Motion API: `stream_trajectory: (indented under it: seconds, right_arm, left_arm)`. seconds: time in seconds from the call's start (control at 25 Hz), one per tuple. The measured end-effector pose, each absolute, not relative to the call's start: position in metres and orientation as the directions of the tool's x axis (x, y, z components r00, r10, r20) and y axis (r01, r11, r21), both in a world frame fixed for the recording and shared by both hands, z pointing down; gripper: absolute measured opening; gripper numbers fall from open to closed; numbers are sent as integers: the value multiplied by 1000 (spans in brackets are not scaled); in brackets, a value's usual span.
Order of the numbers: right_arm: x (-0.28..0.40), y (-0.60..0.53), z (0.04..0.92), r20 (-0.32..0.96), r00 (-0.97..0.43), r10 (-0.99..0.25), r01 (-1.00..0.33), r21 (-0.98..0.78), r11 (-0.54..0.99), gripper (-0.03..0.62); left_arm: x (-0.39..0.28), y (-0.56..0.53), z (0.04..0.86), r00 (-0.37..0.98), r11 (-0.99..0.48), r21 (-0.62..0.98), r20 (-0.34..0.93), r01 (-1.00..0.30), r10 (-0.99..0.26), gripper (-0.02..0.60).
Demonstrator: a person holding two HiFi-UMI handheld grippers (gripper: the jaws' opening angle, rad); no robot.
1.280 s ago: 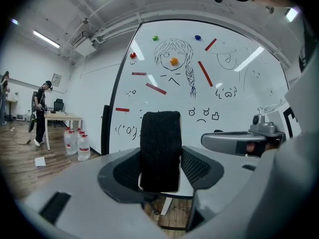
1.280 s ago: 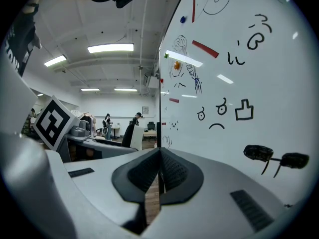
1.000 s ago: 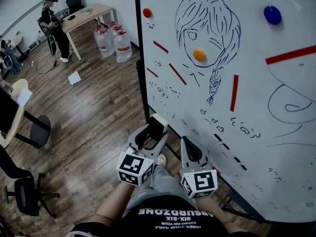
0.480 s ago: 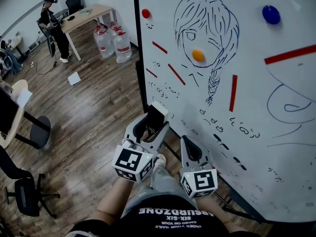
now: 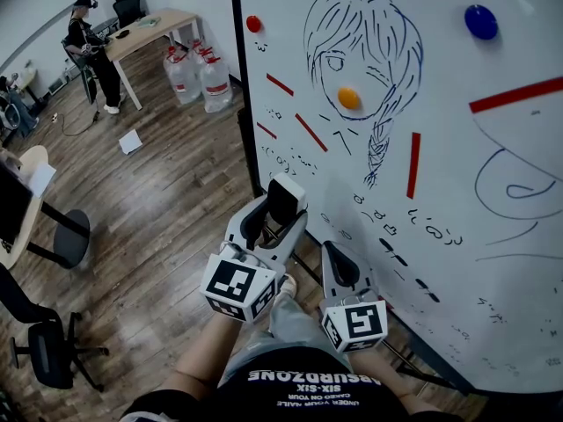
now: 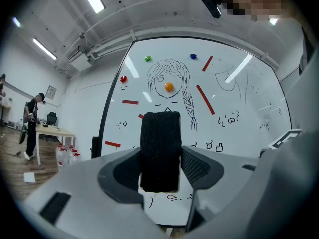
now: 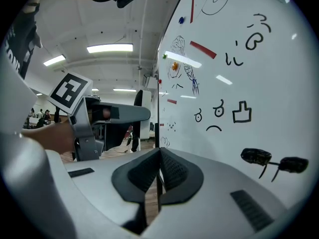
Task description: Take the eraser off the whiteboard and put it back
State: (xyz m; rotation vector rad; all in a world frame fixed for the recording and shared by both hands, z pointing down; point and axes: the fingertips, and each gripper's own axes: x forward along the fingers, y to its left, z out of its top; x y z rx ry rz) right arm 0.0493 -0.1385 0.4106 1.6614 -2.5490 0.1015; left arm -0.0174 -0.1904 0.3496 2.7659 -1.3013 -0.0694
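Observation:
My left gripper [image 5: 280, 211] is shut on a black felt eraser [image 5: 285, 201], held upright just in front of the whiteboard [image 5: 493, 174] near its lower left corner. In the left gripper view the eraser [image 6: 160, 151] stands between the two pads, with the girl drawing [image 6: 172, 86] on the whiteboard [image 6: 239, 98] behind it. My right gripper [image 5: 339, 260] hangs lower, close to the board's bottom edge, jaws shut on nothing. From the right gripper view the pads [image 7: 172, 172] meet with no gap, and the left gripper [image 7: 112, 113] shows at the left beside the whiteboard [image 7: 239, 73].
Red strips [image 5: 412, 165], an orange magnet [image 5: 349, 97], a blue magnet [image 5: 481, 21] and a red magnet [image 5: 253, 24] sit on the board. Water jugs [image 5: 198, 75], a desk [image 5: 149, 29] and a person [image 5: 91, 51] are at far left. An office chair [image 5: 40, 350] stands on the wooden floor.
My left gripper has risen with the eraser and moved closer to the whiteboard. My right gripper has stayed in place.

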Motion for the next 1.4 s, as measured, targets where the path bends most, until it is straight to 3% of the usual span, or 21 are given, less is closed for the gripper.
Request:
stream_trajectory:
  seconds: [1.4]
  right_arm:
    - [63,-157,405,117,-352,-929,-934,16,356,-2]
  left_arm:
    - [44,-230,349,710,-707,106,-8,-699,-704,245]
